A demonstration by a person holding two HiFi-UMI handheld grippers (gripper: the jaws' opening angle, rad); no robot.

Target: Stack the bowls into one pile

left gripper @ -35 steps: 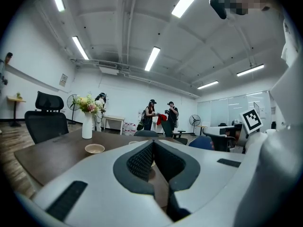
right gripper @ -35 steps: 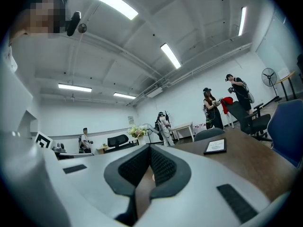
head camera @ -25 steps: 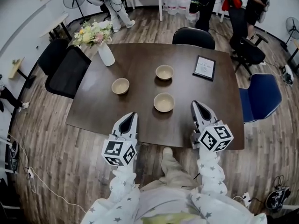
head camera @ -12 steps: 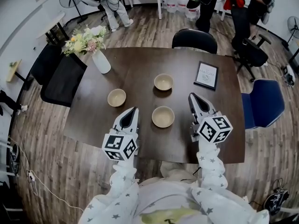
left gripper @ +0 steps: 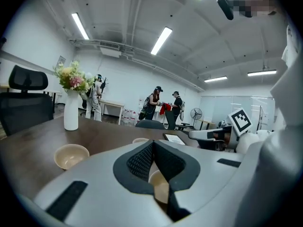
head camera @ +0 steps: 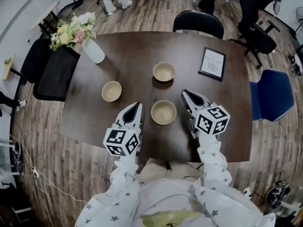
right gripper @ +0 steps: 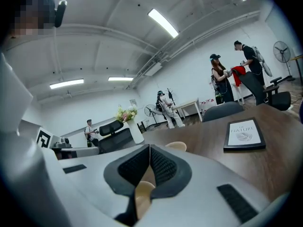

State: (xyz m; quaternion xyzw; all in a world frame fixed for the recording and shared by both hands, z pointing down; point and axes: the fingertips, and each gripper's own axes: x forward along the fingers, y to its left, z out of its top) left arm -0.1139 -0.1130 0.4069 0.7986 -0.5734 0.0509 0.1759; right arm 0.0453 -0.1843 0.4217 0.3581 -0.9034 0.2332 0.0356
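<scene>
— Bowls: count and position?
— Three, none stacked, each upright on the counter (head camera: 137, 56). The near bowl (head camera: 164, 112) sits between the two tongs. The left bowl (head camera: 111, 91) stands apart from it, on the side of the vase (head camera: 93, 51). The far bowl (head camera: 164, 72) stands beyond the near one, toward the middle of the counter.
— State of the left tongs?
— Left tongs (head camera: 135, 106): clenched, pads meeting at the tip, nothing gripped. They are just beside the near bowl, on its left, with a narrow strip of counter showing between. Their own view shows that bowl's rim through the gap under the pads.
— And the right tongs?
— Right tongs (head camera: 185, 93): clenched as well, nothing held. They are just right of the near bowl, clear of its rim, tip level with its far edge.
— Other items?
— The vase holds flowers (head camera: 71, 30) at the far left corner. A framed print (head camera: 212, 64) lies at the far right, well apart from every bowl. A black chair (head camera: 199, 22) stands at the far side, a blue chair (head camera: 272, 96) at the right end.
</scene>
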